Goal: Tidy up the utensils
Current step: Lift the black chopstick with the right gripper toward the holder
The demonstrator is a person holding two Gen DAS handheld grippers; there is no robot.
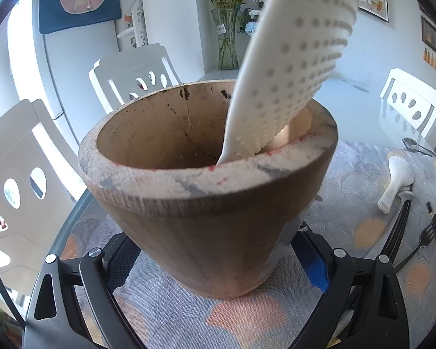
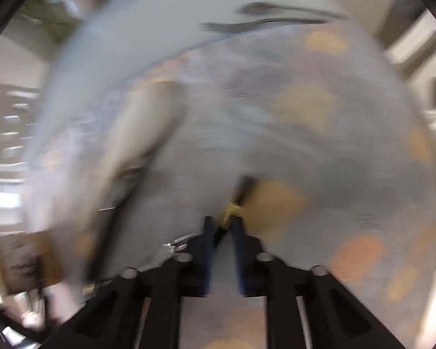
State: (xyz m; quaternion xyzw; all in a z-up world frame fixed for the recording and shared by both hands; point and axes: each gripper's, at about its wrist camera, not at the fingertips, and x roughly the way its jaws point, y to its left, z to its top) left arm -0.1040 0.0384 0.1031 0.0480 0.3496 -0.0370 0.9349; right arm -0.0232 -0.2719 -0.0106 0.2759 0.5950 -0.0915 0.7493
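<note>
Wooden holder (image 1: 206, 218), no legible writing

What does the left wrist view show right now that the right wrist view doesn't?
Left wrist only: the wooden holder between the left tool's fingers, a white dotted paddle standing in it, and a second white paddle and a fork lying on the cloth.

Right wrist only, blurred: the right tool shut on a thin dark utensil with a yellow band.

Both: the patterned tablecloth.
</note>
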